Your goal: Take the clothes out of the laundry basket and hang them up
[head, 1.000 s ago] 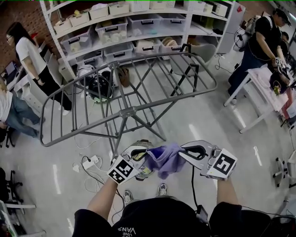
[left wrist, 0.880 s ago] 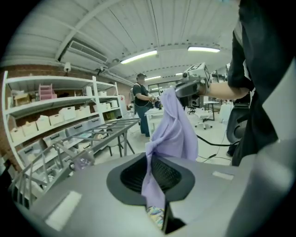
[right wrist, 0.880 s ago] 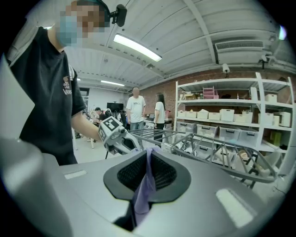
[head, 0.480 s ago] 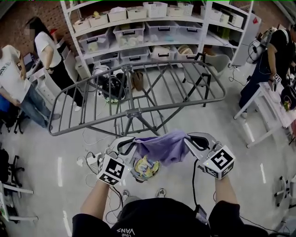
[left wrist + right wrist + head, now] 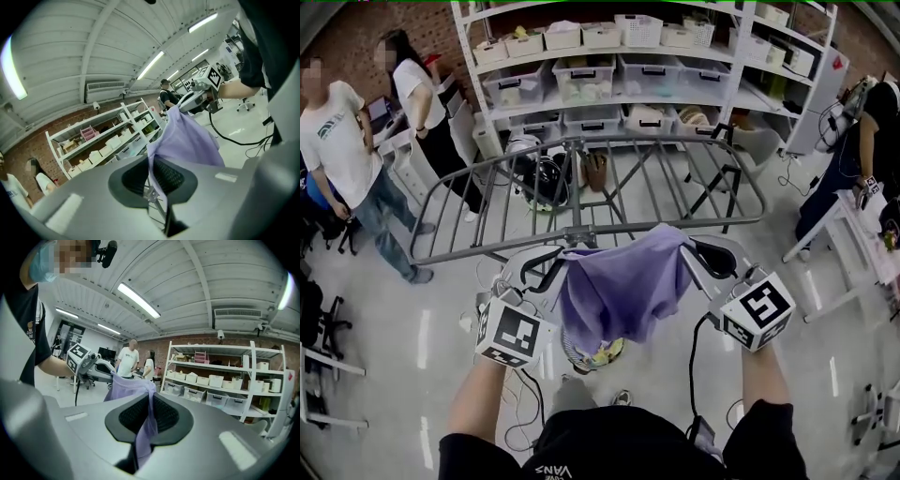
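Purple garment (image 5: 623, 286) hangs spread between both tools, just short of the grey drying rack (image 5: 581, 187) at 12 o'clock. The left hand-held gripper (image 5: 558, 262) pinches its 9 o'clock corner and the right hand-held gripper (image 5: 692, 251) its 3 o'clock corner. The laundry basket (image 5: 572, 354) sits on the floor at 6 o'clock, beneath the cloth.

Looking from the head steeply down over rack (image 5: 575, 231), shelves (image 5: 647, 70) ahead. Riding each hand-held gripper (image 5: 562, 261), close along its jaws, near level, facing one another. Shared by all: cloth (image 5: 623, 281), shelves.
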`<state>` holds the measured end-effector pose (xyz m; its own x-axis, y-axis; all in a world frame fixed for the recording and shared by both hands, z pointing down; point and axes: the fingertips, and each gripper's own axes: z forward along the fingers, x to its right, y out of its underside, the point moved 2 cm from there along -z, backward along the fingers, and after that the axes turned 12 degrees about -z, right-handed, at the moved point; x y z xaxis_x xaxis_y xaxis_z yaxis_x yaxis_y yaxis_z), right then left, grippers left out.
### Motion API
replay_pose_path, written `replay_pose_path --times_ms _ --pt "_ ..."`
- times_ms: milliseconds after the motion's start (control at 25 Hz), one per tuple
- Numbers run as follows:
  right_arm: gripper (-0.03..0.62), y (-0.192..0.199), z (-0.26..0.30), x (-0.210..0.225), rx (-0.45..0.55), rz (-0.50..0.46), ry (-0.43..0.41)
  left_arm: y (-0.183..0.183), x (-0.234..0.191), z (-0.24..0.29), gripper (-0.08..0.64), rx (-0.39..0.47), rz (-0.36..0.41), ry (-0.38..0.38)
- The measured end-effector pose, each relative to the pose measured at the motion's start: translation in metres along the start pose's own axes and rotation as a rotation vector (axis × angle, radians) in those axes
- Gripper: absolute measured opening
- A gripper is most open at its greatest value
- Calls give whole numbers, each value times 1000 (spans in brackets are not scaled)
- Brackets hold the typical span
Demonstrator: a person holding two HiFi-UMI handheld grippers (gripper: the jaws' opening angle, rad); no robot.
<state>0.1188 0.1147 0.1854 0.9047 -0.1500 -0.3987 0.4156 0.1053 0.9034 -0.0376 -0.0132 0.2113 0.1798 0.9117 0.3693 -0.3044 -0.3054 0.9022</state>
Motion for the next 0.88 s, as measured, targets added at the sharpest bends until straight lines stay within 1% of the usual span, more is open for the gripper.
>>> replay_pose_path --times_ms 160,280,440,560,640,760,880 --pt "26 -19 19 14 24 -18 22 -15 -24 1 31 42 31 -30" --pt "27 -34 33 25 38 -29 57 -25 -45 3 31 75 43 -44" --pt "27 -54 63 47 37 -44 97 -40 -82 14 31 127 48 -44" --pt "27 -66 87 70 35 -42 121 -57 -112 26 31 167 65 -46" --pt "26 -75 105 85 37 -29 125 -67 -131 31 31 181 69 -53" --pt "26 -91 136 105 36 -25 122 -80 -161 36 31 205 52 -63" --pt "26 -112 171 120 46 -48 121 -92 -194 35 31 220 77 -94"
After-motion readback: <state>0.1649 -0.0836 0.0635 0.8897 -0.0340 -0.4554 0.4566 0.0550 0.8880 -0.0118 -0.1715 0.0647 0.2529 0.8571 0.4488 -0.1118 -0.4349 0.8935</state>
